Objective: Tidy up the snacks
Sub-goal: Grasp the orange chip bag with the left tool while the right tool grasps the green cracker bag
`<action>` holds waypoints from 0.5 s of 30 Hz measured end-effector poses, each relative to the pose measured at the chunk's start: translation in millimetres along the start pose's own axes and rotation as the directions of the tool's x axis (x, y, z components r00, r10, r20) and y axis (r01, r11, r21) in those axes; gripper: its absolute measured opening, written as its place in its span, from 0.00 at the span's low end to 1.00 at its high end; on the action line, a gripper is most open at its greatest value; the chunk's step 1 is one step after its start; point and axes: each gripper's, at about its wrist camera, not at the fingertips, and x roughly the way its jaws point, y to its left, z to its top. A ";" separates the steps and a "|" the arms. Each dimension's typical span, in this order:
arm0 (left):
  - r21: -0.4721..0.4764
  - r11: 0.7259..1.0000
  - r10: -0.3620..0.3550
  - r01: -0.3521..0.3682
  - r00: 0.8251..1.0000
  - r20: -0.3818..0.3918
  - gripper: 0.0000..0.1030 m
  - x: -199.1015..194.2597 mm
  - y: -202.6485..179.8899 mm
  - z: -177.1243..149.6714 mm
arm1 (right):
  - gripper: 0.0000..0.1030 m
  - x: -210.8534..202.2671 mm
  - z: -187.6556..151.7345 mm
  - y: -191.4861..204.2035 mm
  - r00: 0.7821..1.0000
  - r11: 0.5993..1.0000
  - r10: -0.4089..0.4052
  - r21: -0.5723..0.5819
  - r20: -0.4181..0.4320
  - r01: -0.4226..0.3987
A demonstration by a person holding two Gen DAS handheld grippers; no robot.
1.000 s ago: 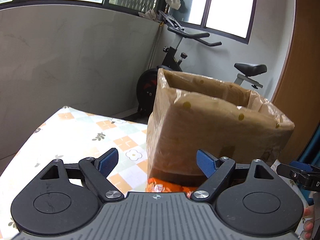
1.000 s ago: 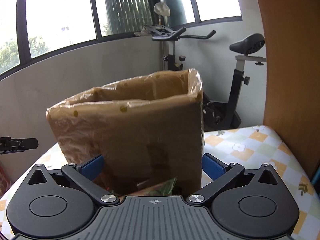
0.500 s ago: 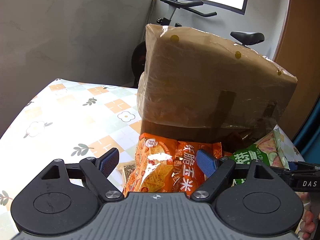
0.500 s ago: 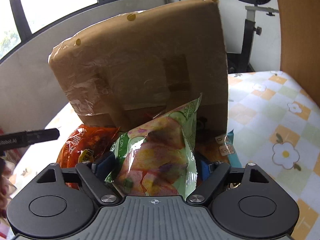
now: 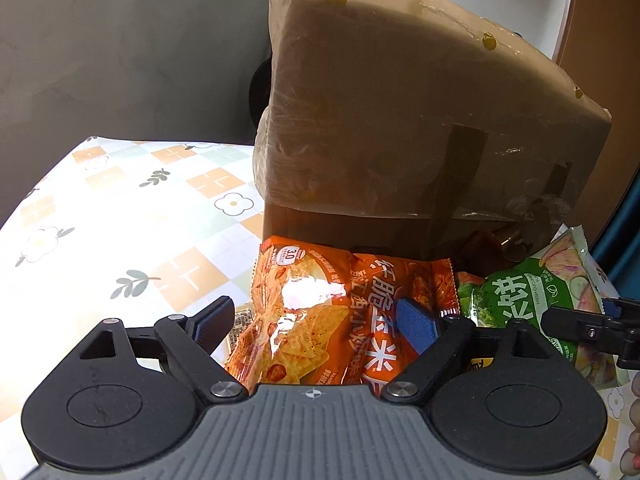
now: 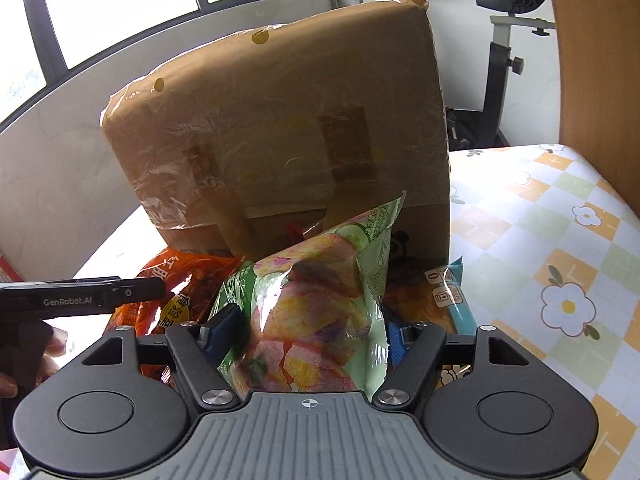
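Both views have dropped over the last second: a second ago your grippers faced the upper wall and open mouth of the cardboard box (image 5: 432,120); now the snack pile at its foot fills the frame. That reads as the approach finished and the picking about to start.

Your left gripper (image 5: 316,322) sits with its fingers spread wide, straddling the orange chip bag (image 5: 320,312), which lies on the flowered tablecloth (image 5: 120,216) against the box base. The blue pads stand on either side of the bag without pressing it, so nothing is held yet.

Your right gripper (image 6: 308,332) has its fingers drawn in against the green veggie-chip bag (image 6: 312,312), which stands up between them with the film bulging past both pads. It looks pinched, though the right pad is mostly hidden behind the bag.

A blue-edged packet (image 6: 448,296) lies just beside the green bag, near the box corner.

Judgement: nothing is in the box yet. The right hand looks ready to lift; puffy bags can slip, so keep the squeeze firm. Left needs to close first.
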 end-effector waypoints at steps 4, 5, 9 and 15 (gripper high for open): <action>-0.028 0.999 -0.019 0.019 1.000 -0.015 0.93 8.5 1.0 -4.6 | 0.66 0.1 0.2 -0.4 1.000 1.000 0.001 0.000 0.000 -0.001; -0.028 0.999 -0.019 0.019 1.000 -0.011 0.93 9.5 0.5 -5.6 | 0.66 0.2 0.4 -0.5 1.000 1.000 0.001 0.001 0.000 -0.001; -0.024 0.999 -0.023 0.023 1.000 -0.009 0.93 9.6 -2.9 -7.2 | 0.66 1.2 0.2 -0.8 1.000 1.000 0.004 0.004 0.001 -0.004; -0.021 0.998 -0.055 0.056 0.998 0.010 0.69 2.0 -4.4 -6.1 | 0.66 2.8 -1.1 -3.0 1.000 1.000 0.010 0.011 0.002 -0.010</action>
